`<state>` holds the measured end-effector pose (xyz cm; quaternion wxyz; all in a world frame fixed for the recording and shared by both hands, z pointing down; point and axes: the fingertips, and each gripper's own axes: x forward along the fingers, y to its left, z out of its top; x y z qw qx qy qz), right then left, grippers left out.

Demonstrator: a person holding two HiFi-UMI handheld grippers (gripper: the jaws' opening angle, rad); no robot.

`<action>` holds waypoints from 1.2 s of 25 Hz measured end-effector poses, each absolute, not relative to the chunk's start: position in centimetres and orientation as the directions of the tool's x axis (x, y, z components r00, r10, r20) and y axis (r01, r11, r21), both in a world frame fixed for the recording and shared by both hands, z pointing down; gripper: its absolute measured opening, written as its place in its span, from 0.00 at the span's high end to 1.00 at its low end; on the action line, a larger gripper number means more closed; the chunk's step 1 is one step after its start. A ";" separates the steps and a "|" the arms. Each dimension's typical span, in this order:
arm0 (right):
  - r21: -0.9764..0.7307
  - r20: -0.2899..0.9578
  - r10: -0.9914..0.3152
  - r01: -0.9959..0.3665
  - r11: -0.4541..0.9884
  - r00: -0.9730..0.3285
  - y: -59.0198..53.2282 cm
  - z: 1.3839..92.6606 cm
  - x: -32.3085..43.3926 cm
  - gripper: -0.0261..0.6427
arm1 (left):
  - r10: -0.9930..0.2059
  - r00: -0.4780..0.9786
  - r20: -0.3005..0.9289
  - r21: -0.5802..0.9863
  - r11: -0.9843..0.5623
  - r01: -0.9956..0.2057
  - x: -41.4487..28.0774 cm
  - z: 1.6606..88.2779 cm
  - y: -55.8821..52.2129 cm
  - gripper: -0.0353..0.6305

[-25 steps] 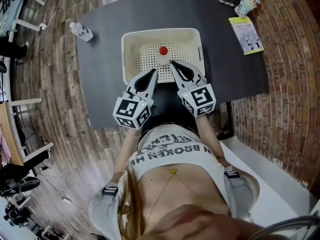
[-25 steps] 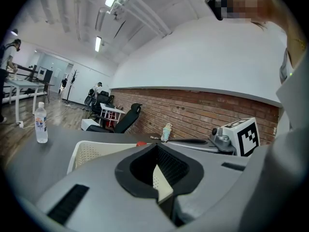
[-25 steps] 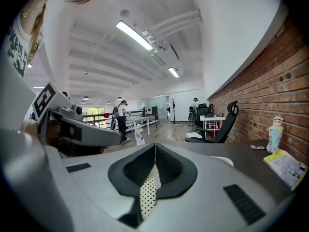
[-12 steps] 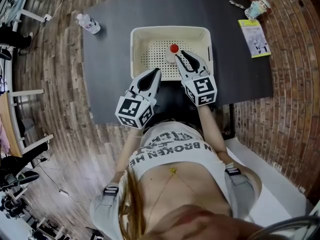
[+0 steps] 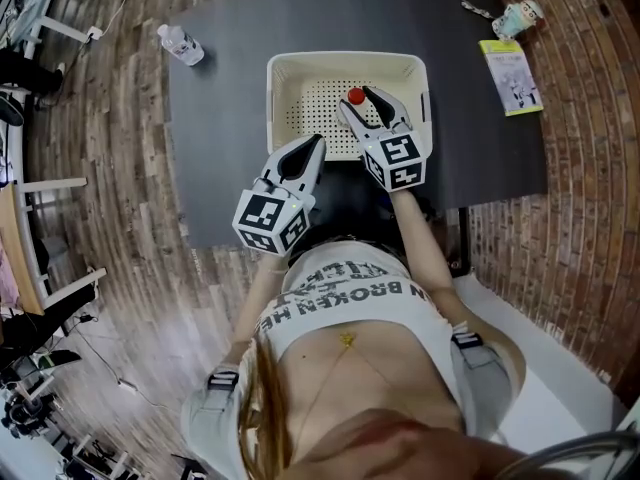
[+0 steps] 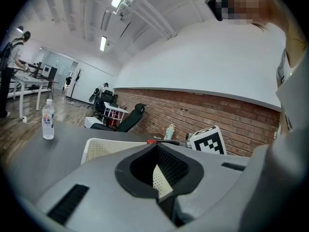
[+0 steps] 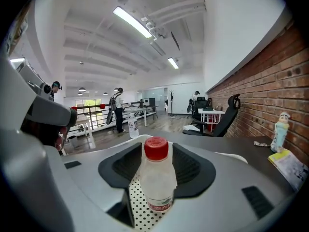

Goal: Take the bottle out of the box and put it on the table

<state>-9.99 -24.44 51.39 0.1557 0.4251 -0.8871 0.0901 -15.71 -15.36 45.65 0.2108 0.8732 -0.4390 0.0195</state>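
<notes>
In the head view my right tongs, jaws opening with the bottle between them, cover all but its red cap. They and my left tongs hide the 6 o'clock wall of the box. Print on the leaflet, 2 o'clock on the desk, is too small for me to read

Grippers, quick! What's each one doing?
Left gripper: jaws shut, empty.
Right gripper: jaws opening, bottle between them, not gripped.
</notes>
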 end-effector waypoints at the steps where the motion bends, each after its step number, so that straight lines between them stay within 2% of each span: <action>1: -0.030 0.349 -0.731 -0.787 0.617 -0.586 -24.7 51.4 -10.0 0.70 | -0.758 0.614 0.220 0.352 -0.526 -0.775 -15.8 45.7 -15.3 0.94; 30: -0.026 0.285 -0.755 -0.792 0.610 -0.591 -24.4 52.0 -10.0 0.71 | -0.736 0.630 0.247 0.401 -0.514 -0.758 -16.0 46.6 -14.5 0.94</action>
